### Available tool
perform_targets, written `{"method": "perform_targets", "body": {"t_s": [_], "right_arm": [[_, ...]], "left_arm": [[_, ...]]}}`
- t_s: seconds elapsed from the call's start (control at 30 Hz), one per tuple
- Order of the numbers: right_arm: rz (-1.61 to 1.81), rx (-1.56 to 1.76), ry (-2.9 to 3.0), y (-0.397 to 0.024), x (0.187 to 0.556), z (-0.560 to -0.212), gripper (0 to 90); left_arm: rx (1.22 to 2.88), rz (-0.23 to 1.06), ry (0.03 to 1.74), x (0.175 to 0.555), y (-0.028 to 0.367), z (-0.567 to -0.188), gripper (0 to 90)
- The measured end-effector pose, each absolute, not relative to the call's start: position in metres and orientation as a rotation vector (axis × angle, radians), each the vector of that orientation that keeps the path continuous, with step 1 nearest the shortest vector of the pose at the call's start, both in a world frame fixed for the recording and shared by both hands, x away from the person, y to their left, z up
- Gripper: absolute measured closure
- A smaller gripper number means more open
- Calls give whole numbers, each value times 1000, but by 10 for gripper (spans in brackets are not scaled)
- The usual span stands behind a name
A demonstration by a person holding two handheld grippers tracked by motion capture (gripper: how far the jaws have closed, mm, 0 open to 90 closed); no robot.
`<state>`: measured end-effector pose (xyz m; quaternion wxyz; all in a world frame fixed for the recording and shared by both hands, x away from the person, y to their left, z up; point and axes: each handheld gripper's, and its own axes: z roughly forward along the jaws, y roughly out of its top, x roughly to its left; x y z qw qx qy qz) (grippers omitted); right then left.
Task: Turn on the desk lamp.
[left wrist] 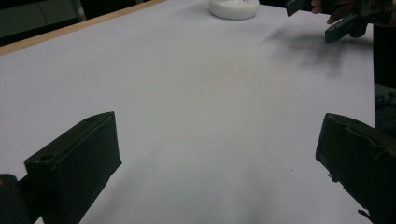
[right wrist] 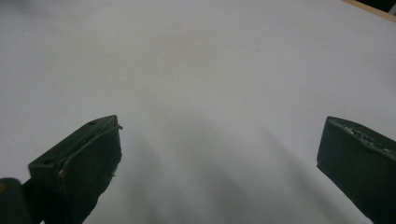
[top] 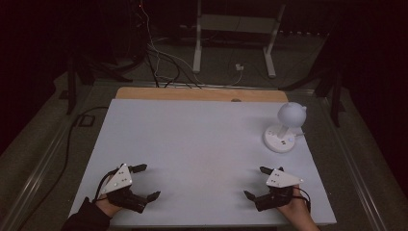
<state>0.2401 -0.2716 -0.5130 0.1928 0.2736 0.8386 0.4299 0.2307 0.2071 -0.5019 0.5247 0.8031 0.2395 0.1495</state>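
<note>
Two grippers, one per hand, low at the near edge of the white table (top: 192,139) — left gripper (top: 145,182) near-left, jaws wide apart, nothing between; right gripper (top: 256,182) near-right, likewise spread and holding nothing. One white lamp (top: 285,126) — probably a small desk lamp — stands far-right, well apart from both

The top edge of the left gripper view is cutting off the white lamp base (left wrist: 234,8) and part of the right gripper (left wrist: 337,18). In the high view, the bottom edge is cropping the person's forearms, and darkness is swallowing the room beyond the worktop (top: 202,139).
</note>
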Motion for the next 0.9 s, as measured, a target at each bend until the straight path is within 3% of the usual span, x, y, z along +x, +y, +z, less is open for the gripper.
{"method": "perform_targets", "body": {"t_s": [0.9], "right_arm": [[1192, 764, 2447, -261, 235, -507, 0]], "left_arm": [[1919, 347, 577, 232, 208, -501, 2]]}}
